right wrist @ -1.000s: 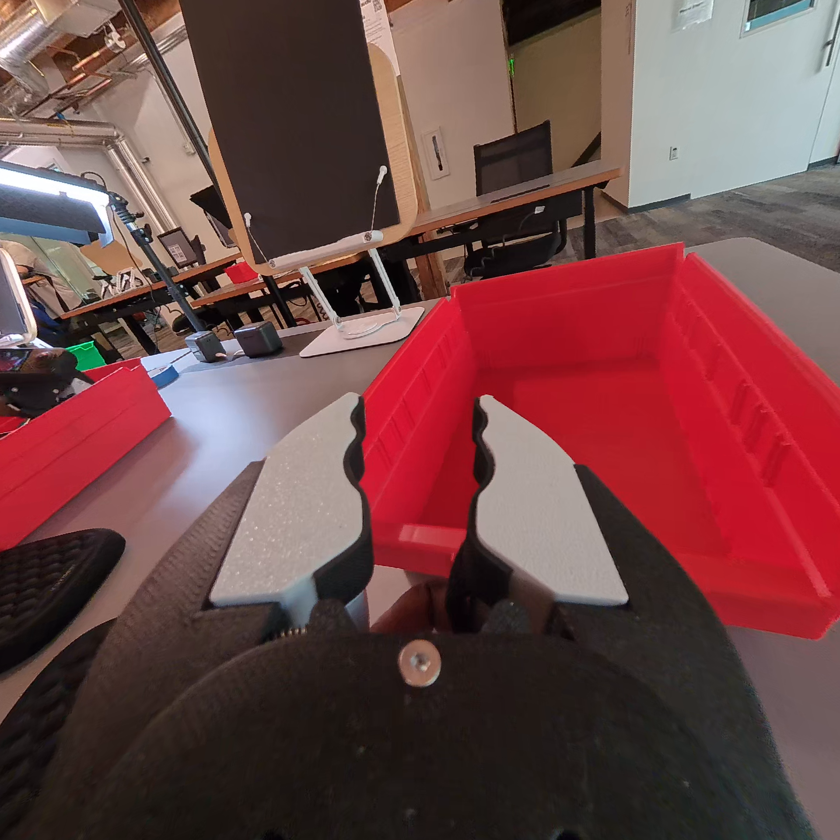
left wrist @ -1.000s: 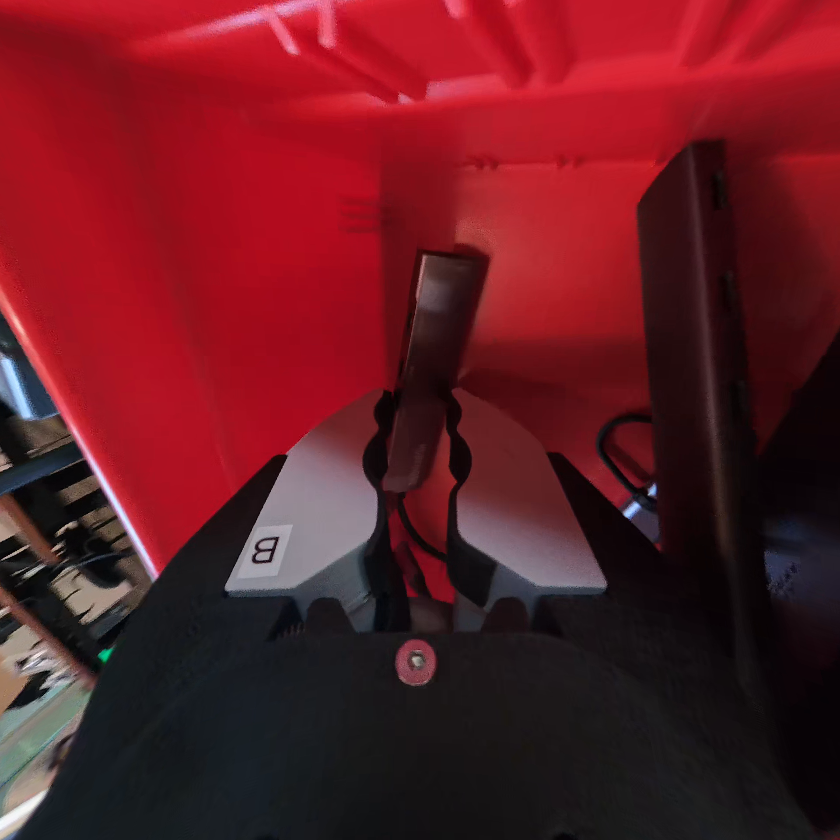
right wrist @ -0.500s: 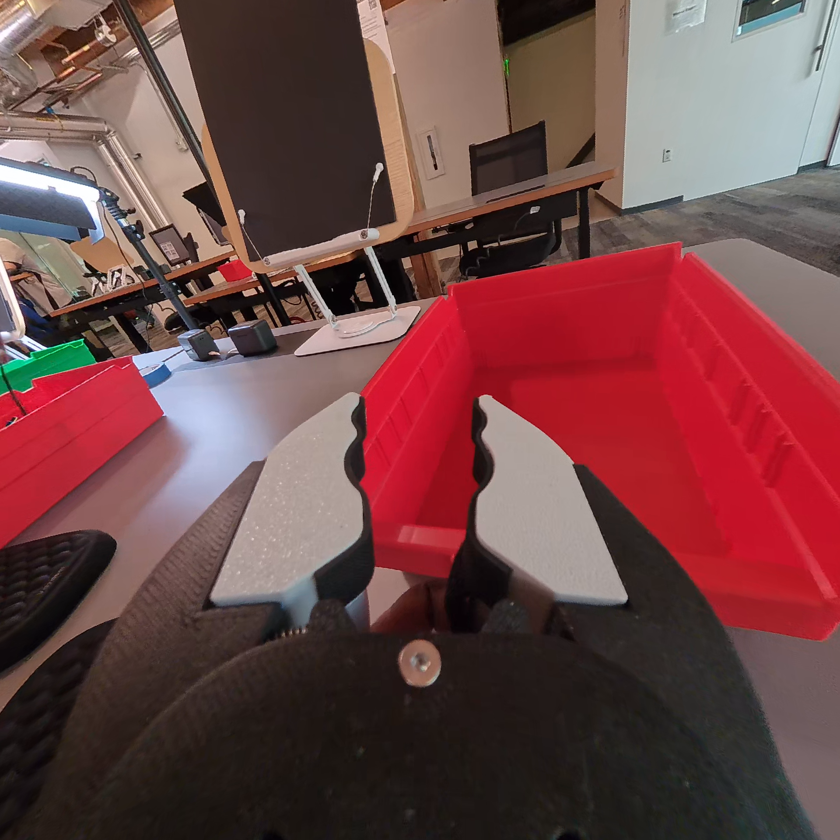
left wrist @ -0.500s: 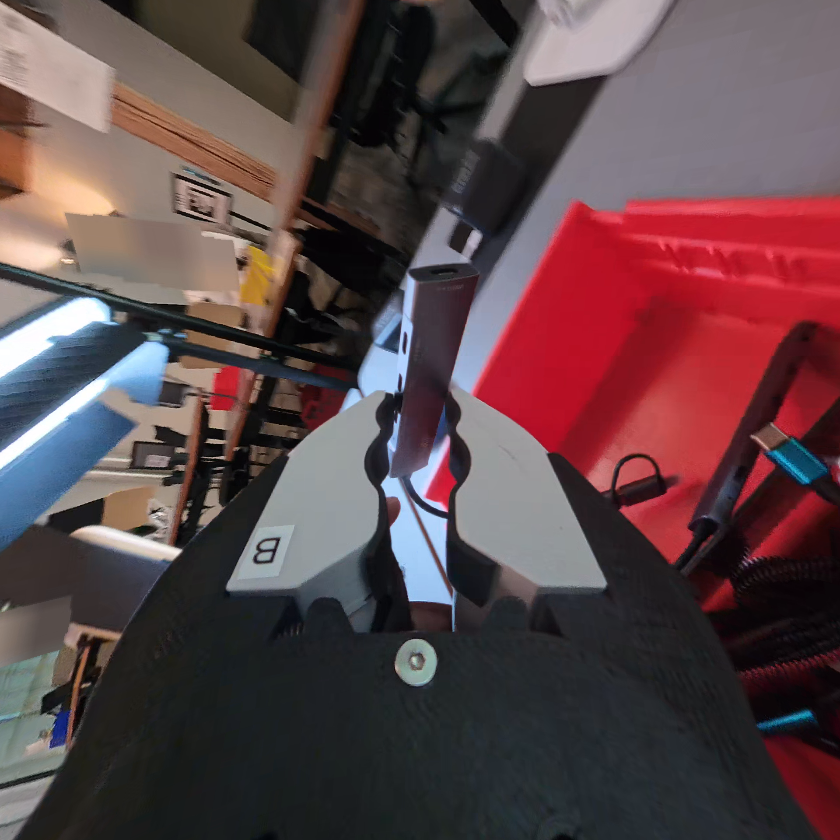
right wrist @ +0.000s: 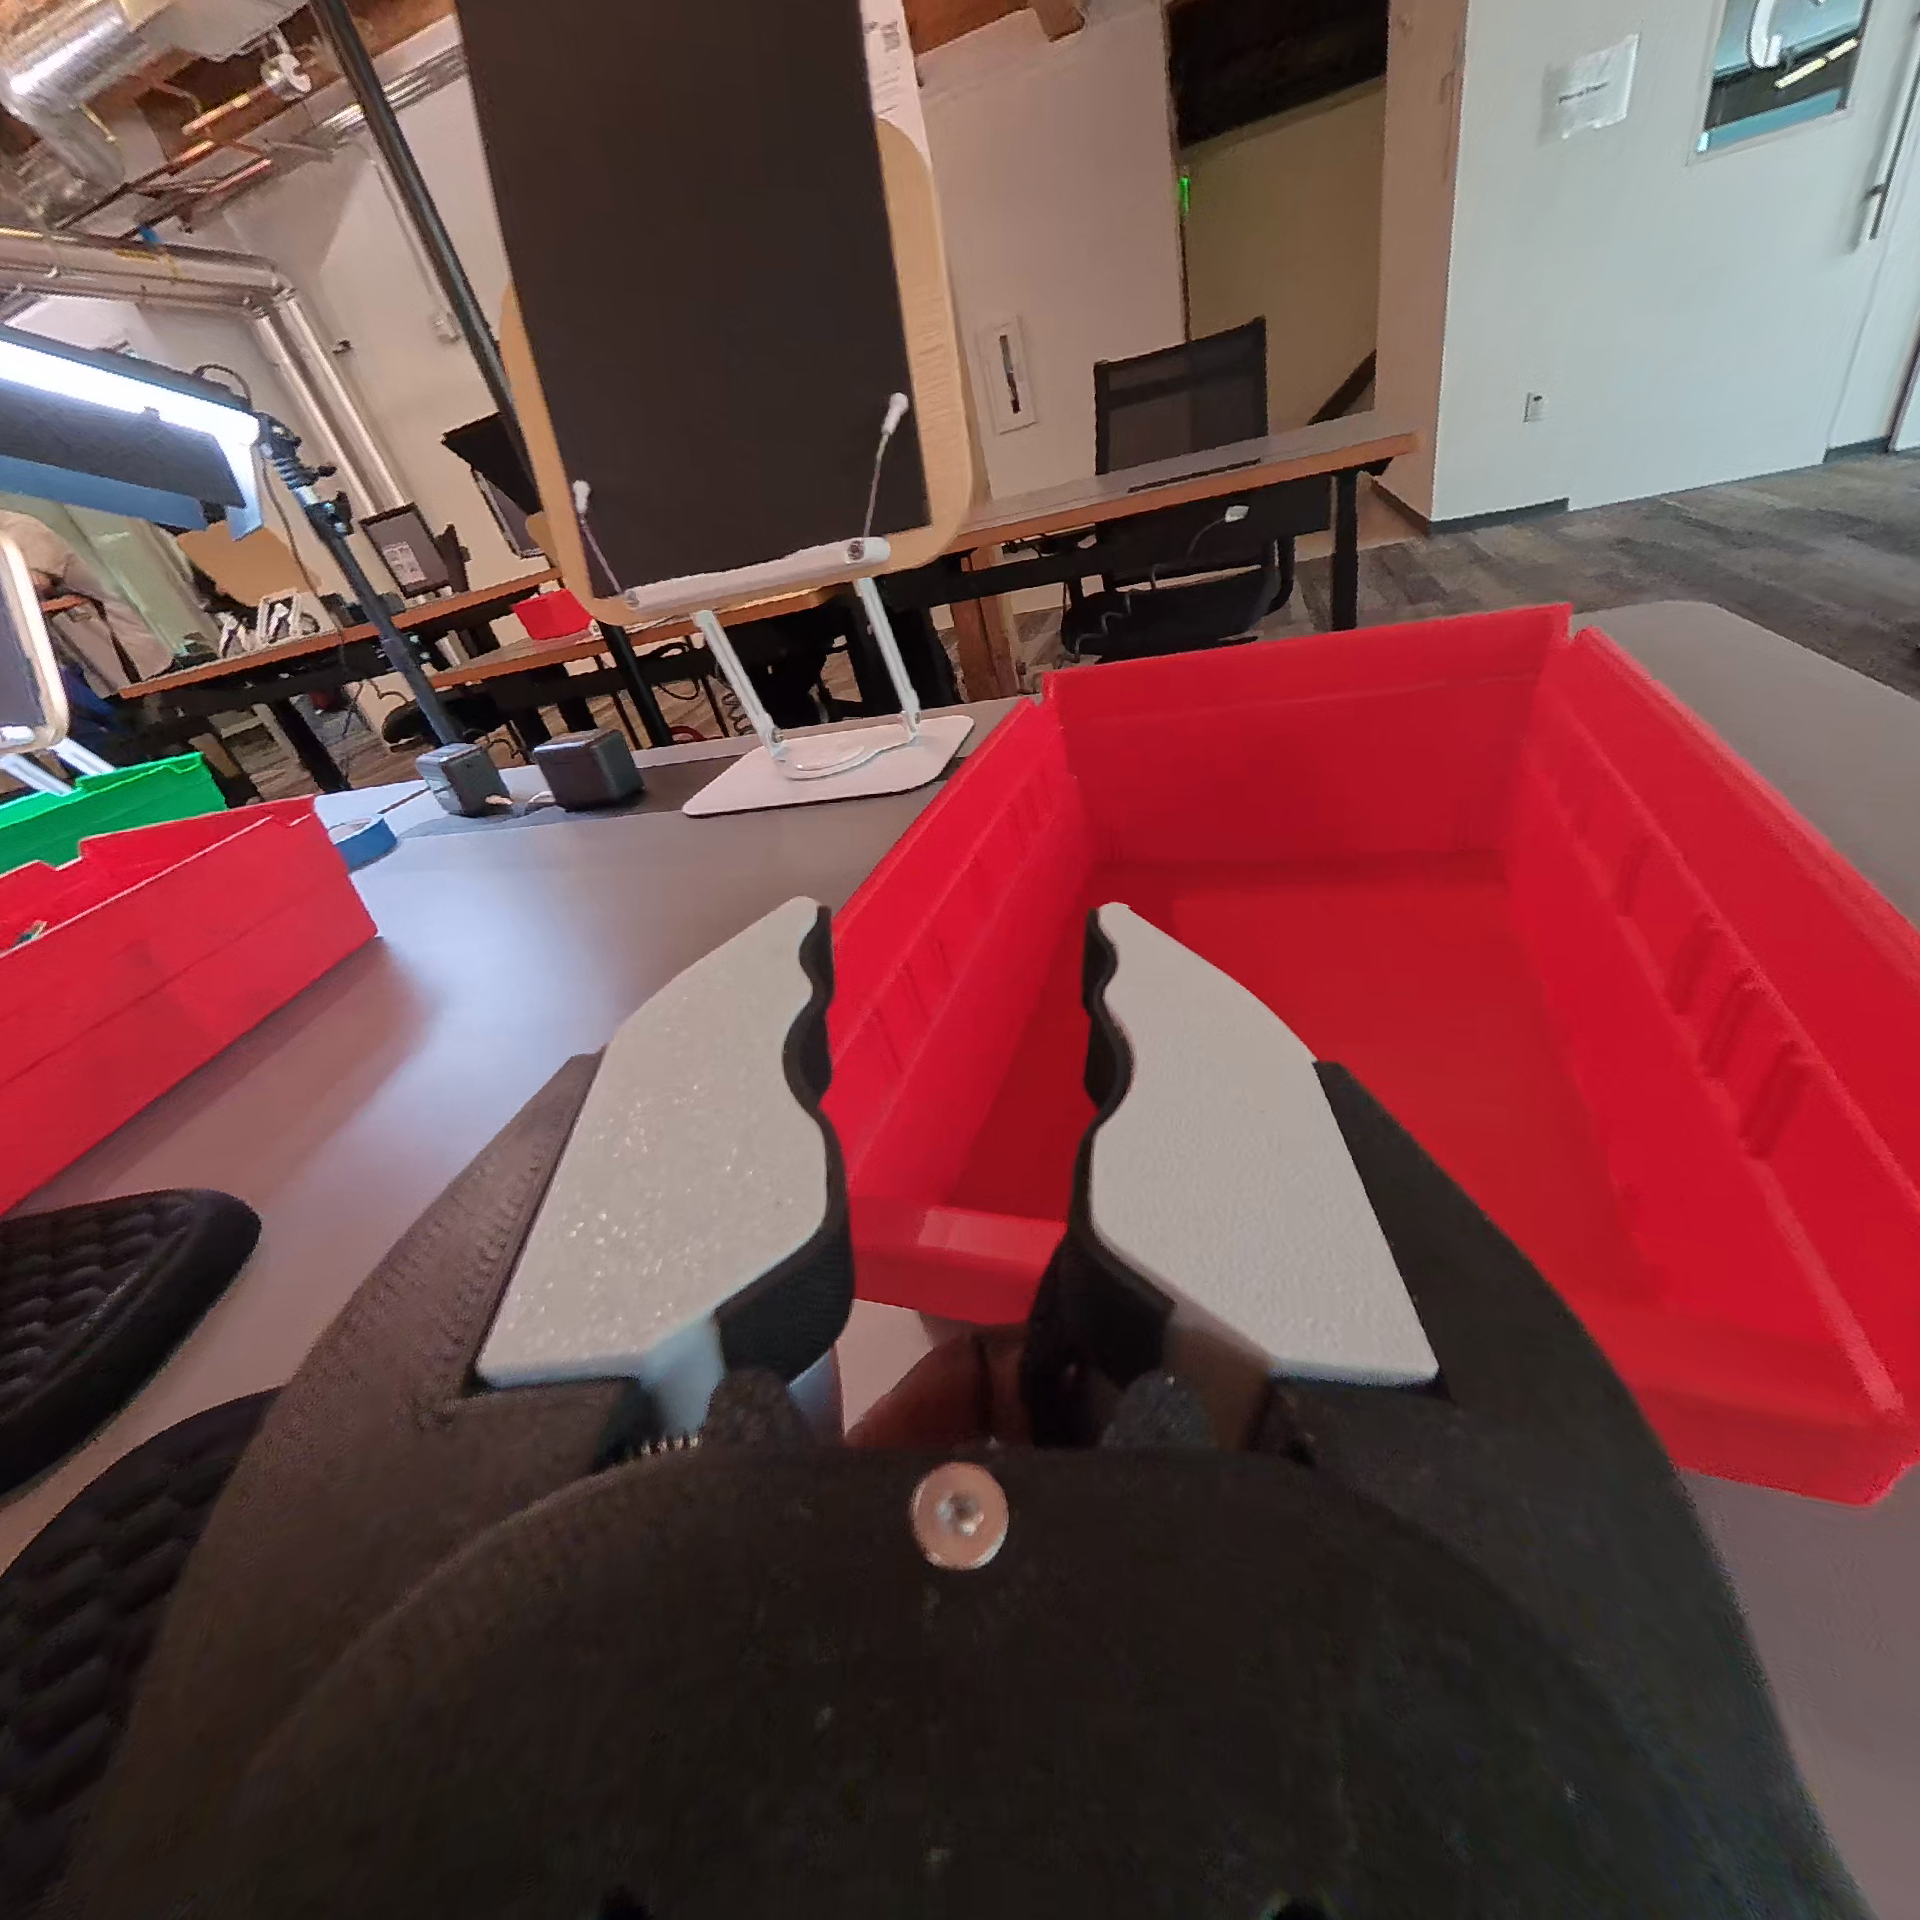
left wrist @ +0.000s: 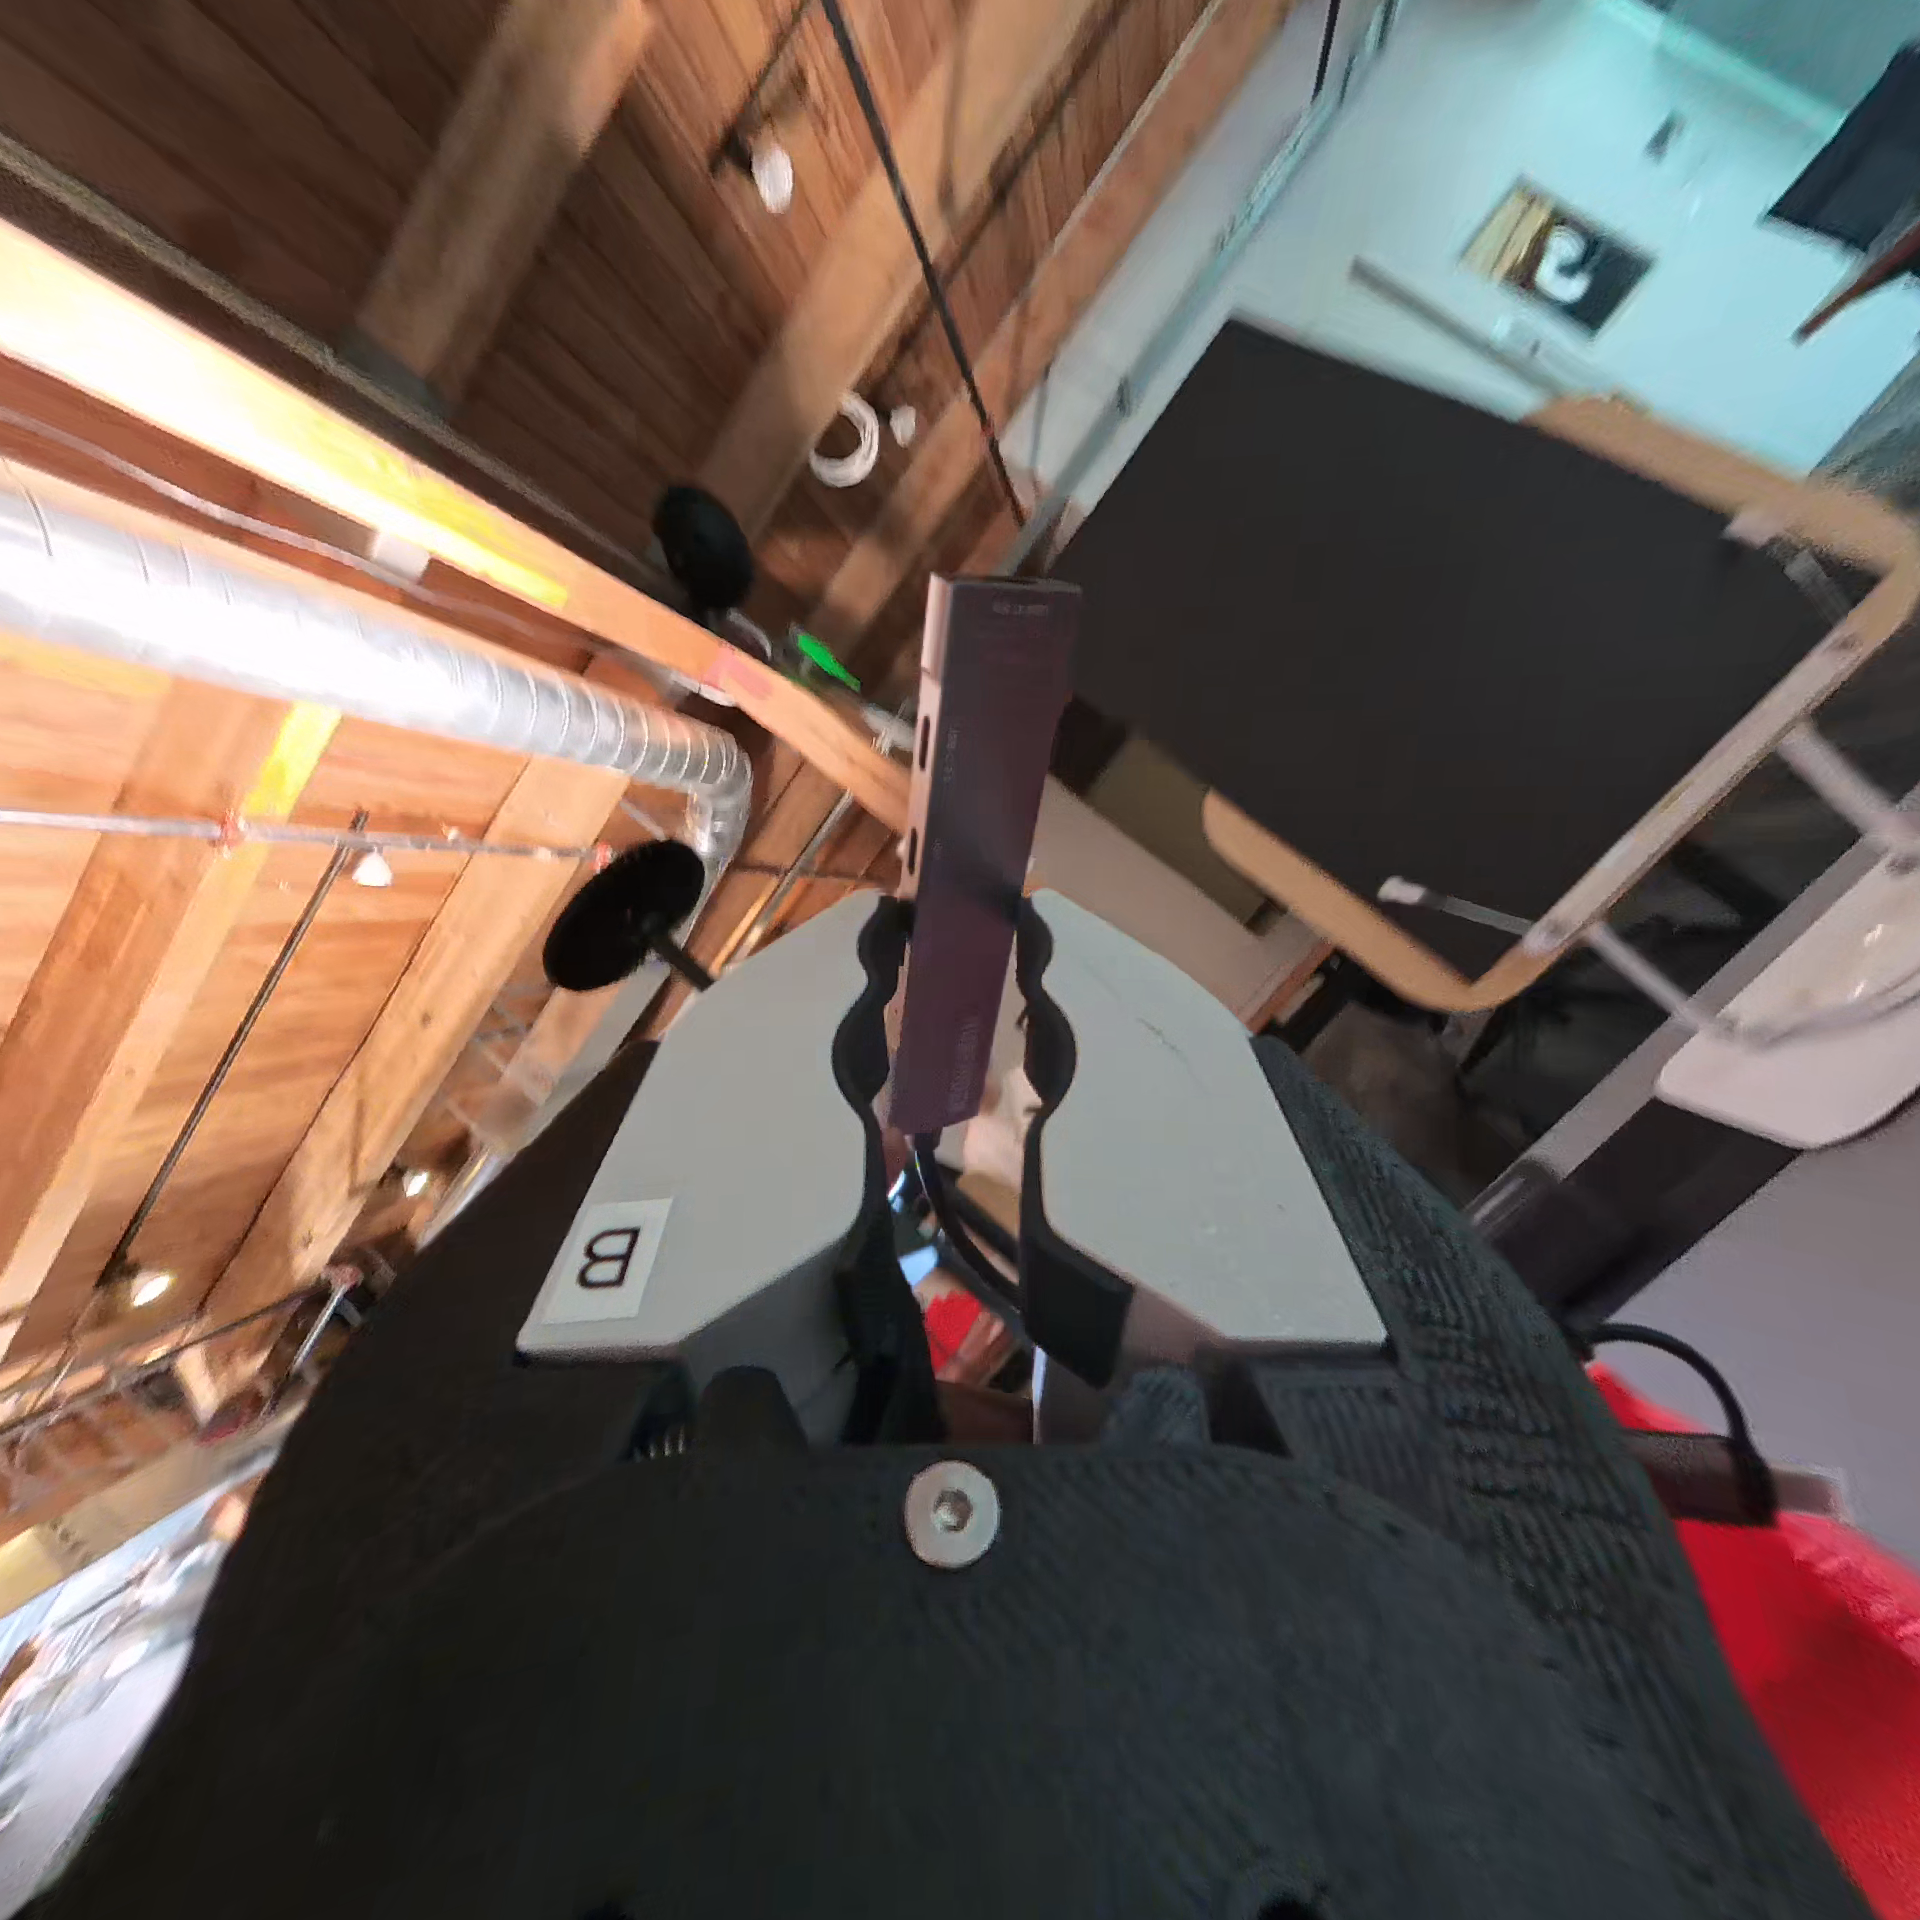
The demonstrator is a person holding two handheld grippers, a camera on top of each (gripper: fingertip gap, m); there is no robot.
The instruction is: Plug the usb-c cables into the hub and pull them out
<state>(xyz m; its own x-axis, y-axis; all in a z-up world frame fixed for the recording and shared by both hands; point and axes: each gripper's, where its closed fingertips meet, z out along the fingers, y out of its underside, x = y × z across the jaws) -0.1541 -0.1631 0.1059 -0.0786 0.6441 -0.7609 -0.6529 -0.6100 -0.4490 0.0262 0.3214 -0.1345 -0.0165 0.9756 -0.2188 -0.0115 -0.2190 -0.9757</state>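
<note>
My left gripper (left wrist: 954,914) is shut on a slim dark grey hub (left wrist: 987,790) and holds it up in the air, pointing at the ceiling. The hub's port slots face left, and its short black cable (left wrist: 961,1216) hangs down between the fingers. A corner of the red bin (left wrist: 1829,1621) it came from shows at lower right, with a black cable loop (left wrist: 1704,1392) at its edge. My right gripper (right wrist: 956,935) is open and empty, low over the grey table, in front of an empty red bin (right wrist: 1683,1039).
A second red bin (right wrist: 177,935) and a green bin (right wrist: 114,800) stand at the left. A black panel on a white stand (right wrist: 821,769), two small dark cubes (right wrist: 582,769) and blue tape (right wrist: 364,831) sit at the table's far side. A black textured pad (right wrist: 94,1309) lies at lower left. Some 60 centimetres of space lies between my two pairs of fingers.
My left gripper has lifted the hub out of the red bin and tilted it up toward the ceiling. The right gripper has stayed almost still and open.
</note>
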